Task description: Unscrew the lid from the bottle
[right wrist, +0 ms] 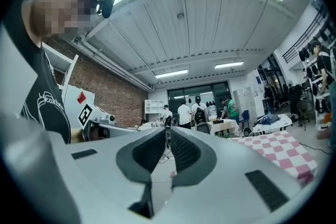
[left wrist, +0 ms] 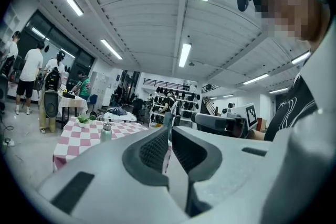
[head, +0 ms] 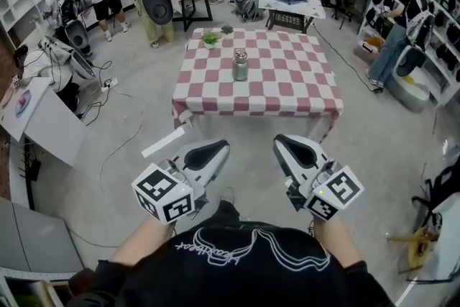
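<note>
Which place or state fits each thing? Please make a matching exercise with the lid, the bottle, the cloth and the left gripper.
Things:
1. lid
2. bottle
3. cloth
4. left gripper

Places or states:
a. shut, holding nothing
b. red-and-white checked
c. upright on the cloth
d. on top of the bottle

Pairs: 1-d, 2-c, 3-b, 4-a

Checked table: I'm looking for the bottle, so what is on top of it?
A metal bottle stands near the middle, lid on; a leafy plant and a smaller one sit at the far edge. The cloth covers the tabletop itself.
</note>
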`<state>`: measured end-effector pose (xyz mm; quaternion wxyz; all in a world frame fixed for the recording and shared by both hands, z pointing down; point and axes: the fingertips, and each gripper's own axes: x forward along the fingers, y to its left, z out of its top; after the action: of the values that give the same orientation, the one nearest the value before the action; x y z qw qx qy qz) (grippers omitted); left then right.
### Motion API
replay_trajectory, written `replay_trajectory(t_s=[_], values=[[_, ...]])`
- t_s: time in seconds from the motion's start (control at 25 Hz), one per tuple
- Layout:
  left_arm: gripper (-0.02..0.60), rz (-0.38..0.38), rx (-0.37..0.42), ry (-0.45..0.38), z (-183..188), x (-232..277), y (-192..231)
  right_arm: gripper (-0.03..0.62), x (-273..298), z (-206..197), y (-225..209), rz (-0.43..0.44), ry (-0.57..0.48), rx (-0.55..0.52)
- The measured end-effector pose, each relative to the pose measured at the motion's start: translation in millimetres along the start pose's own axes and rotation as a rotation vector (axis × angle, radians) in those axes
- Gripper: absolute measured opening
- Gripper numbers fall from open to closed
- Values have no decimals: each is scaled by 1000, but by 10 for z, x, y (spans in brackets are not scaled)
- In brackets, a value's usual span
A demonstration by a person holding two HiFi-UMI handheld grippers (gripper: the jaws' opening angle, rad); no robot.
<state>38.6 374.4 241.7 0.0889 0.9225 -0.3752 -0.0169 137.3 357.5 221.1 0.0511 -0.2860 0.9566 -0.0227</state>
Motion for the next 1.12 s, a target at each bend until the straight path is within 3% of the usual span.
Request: replay_trajectory(t_s=[0.12,0.24,0.56,0.76,1.0,1.12], values=[[16,15,-10,9,-68,41,131,93,-13,-29,-96,-18,9,8],[114,9,-8,24,-118,106,240,156,8,-73,-232,-45,12,10],[260,32,20,46,-271,326,736,250,349,-291,-604,-72,59,18],[311,49,31,59,-354,539,1212,274,695,-364,-883,-89,78,17],[325,22,18,88,-348,919,1872,288,1210,-445,-1326,-130,106,40],[331,19,63,123,-358,1158,2221,293,1473,-501,-1581,-152,127,54]])
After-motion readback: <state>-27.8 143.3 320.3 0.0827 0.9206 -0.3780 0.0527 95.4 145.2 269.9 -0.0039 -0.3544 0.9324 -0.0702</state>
